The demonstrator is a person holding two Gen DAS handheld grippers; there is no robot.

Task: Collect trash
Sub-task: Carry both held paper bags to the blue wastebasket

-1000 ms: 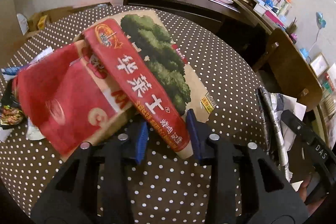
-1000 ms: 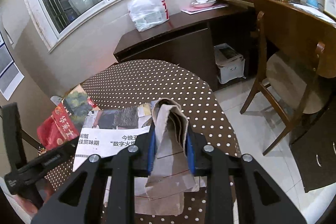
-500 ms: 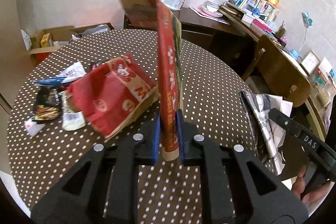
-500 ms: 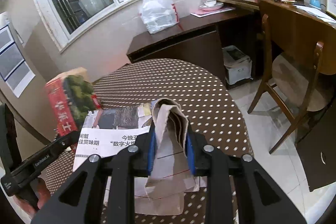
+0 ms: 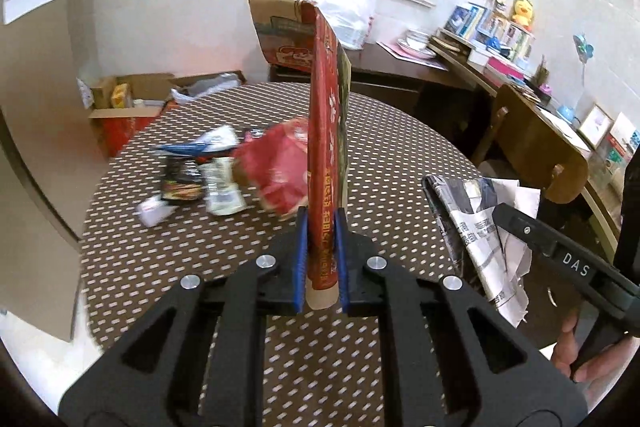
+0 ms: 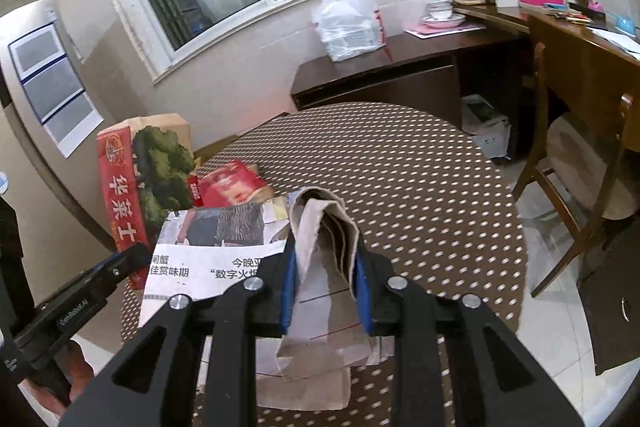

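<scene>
Left wrist view: the left gripper (image 5: 321, 259) is clenched on the bottom edge of a flattened red carton (image 5: 325, 163), which stands upright and edge-on between the blue pads (image 5: 301, 259), running from centre frame up toward 12 o'clock; behind it, at about 10 o'clock on the polka-dot table (image 5: 400, 143), lie loose wrappers (image 5: 202, 179) and a crumpled red bag (image 5: 280, 167), blurred; at 3 o'clock a bundle of newspaper (image 5: 480, 223) hangs at the table's edge, with the other tool's black body just beside it.

Right wrist view: the right gripper (image 6: 326, 291) is grasping the folded newspaper (image 6: 324, 251), its grey layers pinched between the blue pads (image 6: 288, 287) and drooping below them toward 6 o'clock; a printed sheet of it spreads out toward 9 o'clock; the red carton (image 6: 128, 187) stands upright at 9 o'clock, showing its green tree picture, with the red bag (image 6: 232, 183) just beside it; a white plastic bag (image 6: 348, 27) sits on the dark sideboard (image 6: 400, 67) at 12 o'clock; a wooden chair (image 6: 576, 163) stands at 3 o'clock.
</scene>
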